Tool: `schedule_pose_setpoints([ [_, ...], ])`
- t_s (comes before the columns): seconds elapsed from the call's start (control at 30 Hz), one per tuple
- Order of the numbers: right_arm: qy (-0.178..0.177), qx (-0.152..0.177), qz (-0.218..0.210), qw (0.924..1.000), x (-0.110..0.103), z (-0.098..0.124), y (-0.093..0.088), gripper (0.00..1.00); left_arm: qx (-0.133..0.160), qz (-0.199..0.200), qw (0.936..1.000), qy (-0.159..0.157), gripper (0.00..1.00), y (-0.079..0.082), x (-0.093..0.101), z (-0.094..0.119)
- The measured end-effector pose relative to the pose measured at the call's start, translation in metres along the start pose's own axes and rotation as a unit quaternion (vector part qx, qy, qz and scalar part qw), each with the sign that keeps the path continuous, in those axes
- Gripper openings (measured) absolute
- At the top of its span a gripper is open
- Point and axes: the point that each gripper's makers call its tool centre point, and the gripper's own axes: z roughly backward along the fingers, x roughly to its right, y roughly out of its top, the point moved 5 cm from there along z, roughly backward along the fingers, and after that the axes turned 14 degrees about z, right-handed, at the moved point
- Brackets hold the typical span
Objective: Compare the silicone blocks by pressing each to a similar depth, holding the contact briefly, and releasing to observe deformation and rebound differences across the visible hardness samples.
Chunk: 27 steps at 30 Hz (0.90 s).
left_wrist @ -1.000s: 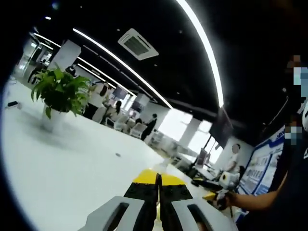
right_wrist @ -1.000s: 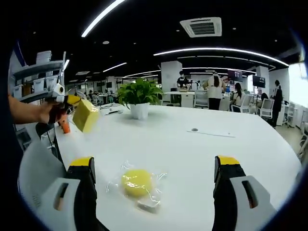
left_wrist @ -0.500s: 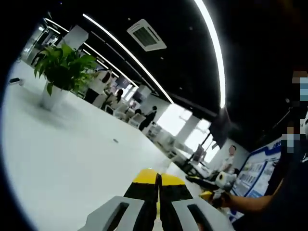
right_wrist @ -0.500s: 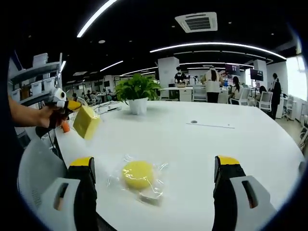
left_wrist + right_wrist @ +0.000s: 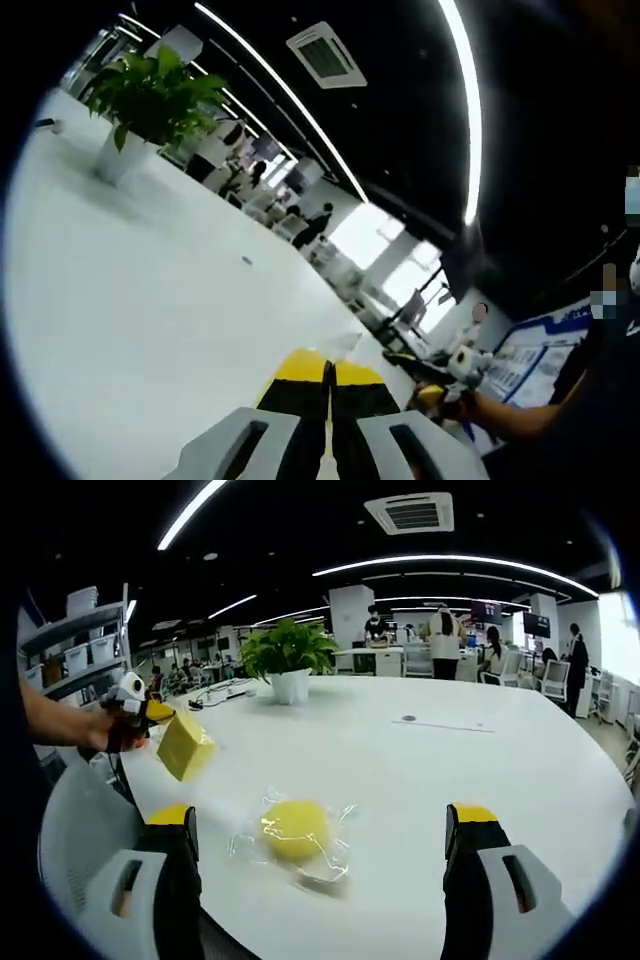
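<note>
White tabletop [image 5: 480, 780] kept bare for pressing; right tool [image 5: 325, 825] spread wide, aimed at wrapped yellow round block [image 5: 294, 829] on tabletop; left tool [image 5: 328, 375] clenched on yellow square block [image 5: 185, 745], held aloft, likely awaiting comparison

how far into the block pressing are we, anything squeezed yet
Early, by the look of it. In hand: the left gripper is shut on the yellow square block, lifted off the white table; how far the block is squashed can't be read. Left: the round yellow block lies in its clear wrapper between the right gripper's open jaws, untouched. Nothing shows a finished press or rebound.
</note>
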Motion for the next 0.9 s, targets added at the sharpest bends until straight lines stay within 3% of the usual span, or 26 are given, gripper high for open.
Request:
schedule_pose_setpoints([
  [0.23, 0.001, -0.008, -0.007, 0.9999, -0.006, -0.002, -0.005, 0.96, -0.011, 0.01, 0.9996, 0.023, 0.0, -0.006, -0.022, 0.001],
  [0.4, 0.0, -0.007, -0.008, 0.9999, -0.006, 0.0, -0.007, 0.96, 0.001, 0.001, 0.9988, 0.049, 0.0, 0.005, -0.044, 0.002],
  [0.5, -0.001, -0.009, -0.007, 0.9999, -0.006, 0.001, -0.006, 0.96, 0.005, -0.015, 0.9965, 0.082, 0.0, 0.009, -0.062, 0.004],
  [0.53, -0.001, -0.007, -0.005, 1.0, -0.005, 0.002, -0.005, 0.96, 0.006, -0.061, 0.9917, 0.113, 0.0, 0.012, -0.071, 0.006],
  [0.57, -0.002, -0.004, -0.004, 1.0, -0.004, 0.002, -0.003, 0.96, 0.009, -0.057, 0.9908, 0.122, 0.0, 0.013, -0.075, 0.007],
  [0.6, -0.003, -0.003, -0.004, 1.0, -0.004, 0.002, -0.002, 0.96, 0.008, -0.044, 0.9929, 0.11, 0.0, 0.013, -0.075, 0.005],
  [0.77, -0.007, -0.004, -0.008, 0.9999, -0.002, 0.001, -0.004, 0.96, 0.0, -0.056, 0.9875, 0.147, 0.0, 0.013, -0.095, 0.005],
  [0.9, -0.005, -0.007, -0.009, 0.9999, -0.006, 0.002, -0.006, 0.96, 0.003, -0.047, 0.9866, 0.156, 0.0, 0.009, -0.102, 0.004],
])
